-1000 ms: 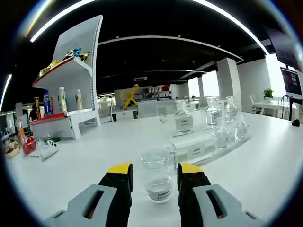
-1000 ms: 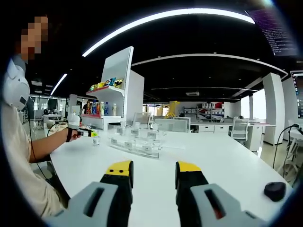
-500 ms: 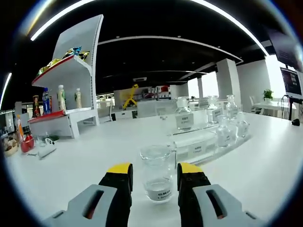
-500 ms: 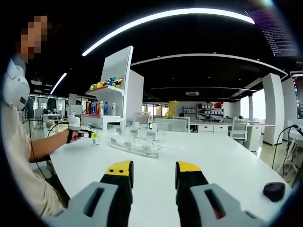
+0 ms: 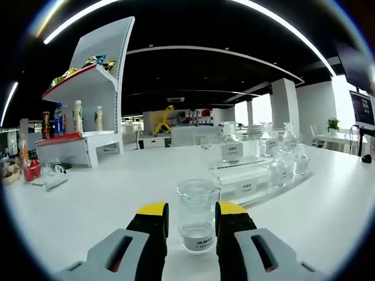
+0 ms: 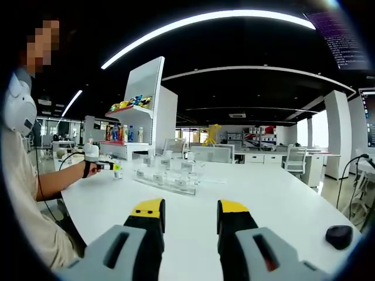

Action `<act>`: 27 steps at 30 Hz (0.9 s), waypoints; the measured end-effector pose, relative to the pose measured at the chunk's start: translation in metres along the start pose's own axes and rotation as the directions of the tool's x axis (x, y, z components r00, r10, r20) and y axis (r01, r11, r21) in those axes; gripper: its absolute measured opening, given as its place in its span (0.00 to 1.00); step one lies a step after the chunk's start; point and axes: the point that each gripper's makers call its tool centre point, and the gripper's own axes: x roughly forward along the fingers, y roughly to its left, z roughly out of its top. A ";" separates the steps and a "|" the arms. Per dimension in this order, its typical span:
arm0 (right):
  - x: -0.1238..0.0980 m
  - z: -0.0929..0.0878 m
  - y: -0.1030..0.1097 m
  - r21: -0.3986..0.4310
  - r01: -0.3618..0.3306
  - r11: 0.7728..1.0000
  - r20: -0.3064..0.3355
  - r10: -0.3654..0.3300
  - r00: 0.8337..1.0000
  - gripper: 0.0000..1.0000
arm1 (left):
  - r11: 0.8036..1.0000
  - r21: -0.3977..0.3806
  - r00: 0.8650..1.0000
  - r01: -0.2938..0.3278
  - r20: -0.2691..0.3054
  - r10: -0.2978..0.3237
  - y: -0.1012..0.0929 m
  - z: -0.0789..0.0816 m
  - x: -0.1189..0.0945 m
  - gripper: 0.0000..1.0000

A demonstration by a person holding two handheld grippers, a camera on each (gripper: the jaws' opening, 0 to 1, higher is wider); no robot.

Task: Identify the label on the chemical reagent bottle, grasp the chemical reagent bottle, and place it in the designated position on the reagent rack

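Note:
A small clear reagent bottle (image 5: 197, 215) with a white label near its base stands on the white table (image 5: 105, 216), between the yellow-tipped jaws of my left gripper (image 5: 192, 218). The jaws flank it closely and a thin gap still shows on its left side, so this gripper is open. Just behind the bottle is the clear reagent rack (image 5: 245, 186), which holds several labelled bottles (image 5: 230, 147). My right gripper (image 6: 191, 218) hovers open and empty over the table. Far left in the right gripper view, a person's hand holds the left gripper (image 6: 96, 165) at the bottle (image 6: 118, 171), with the rack (image 6: 167, 179) beside it.
A white shelf unit (image 5: 88, 117) with drink bottles and snack packs stands at the table's far left. Small red and white items (image 5: 41, 175) lie near it. A black rounded object (image 6: 339, 236) lies on the table at the right. Desks and chairs stand beyond.
The left gripper's jaws have narrowed around the bottle, and its view has shifted slightly. The right gripper has stayed still.

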 end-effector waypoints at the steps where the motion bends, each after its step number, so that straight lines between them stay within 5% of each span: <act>1: 0.000 0.000 0.000 0.000 0.000 1.000 0.000 0.000 1.000 0.35 | 1.000 -0.003 1.000 0.001 0.002 -0.001 0.000 0.000 0.000 0.31; 27: -0.002 0.003 -0.002 -0.005 0.005 1.000 0.006 -0.005 1.000 0.35 | 1.000 -0.006 1.000 0.018 0.005 -0.018 -0.007 0.000 0.002 0.20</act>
